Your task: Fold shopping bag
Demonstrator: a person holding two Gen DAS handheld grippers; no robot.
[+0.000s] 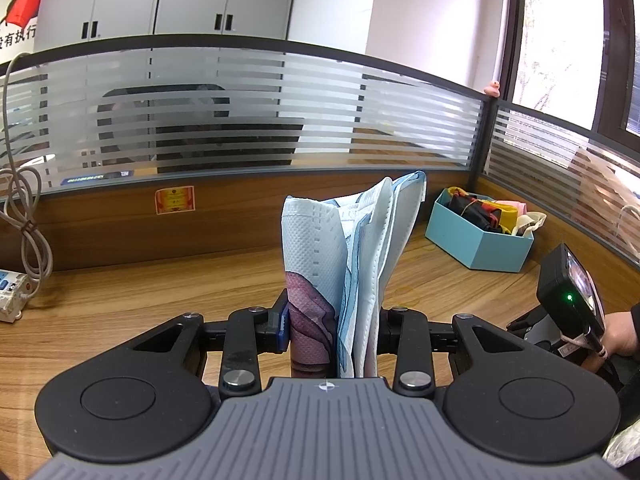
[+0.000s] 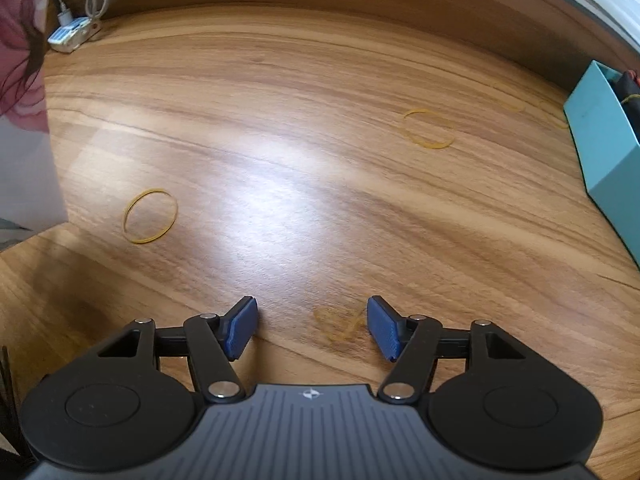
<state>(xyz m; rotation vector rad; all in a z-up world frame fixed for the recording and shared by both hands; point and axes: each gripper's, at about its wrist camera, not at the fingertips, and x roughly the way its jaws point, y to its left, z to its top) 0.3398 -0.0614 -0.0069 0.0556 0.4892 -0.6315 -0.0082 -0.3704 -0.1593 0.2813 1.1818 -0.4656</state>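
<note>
left gripper (image 1: 332, 328) clamps folded bag (image 1: 352, 248) upright; right gripper (image 2: 311, 326) wide open, empty, over bare desk (image 2: 300, 160) w/ rubber bands (image 2: 150, 216).

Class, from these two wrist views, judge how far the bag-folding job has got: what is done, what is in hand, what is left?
Done: the shopping bag is folded into a compact bundle. In hand: the left gripper clamps it upright, while the right gripper hangs open over a blurred rubber band on the desk. Left, probably: picking up a band and binding the bundle, perhaps for the blue box.
</note>
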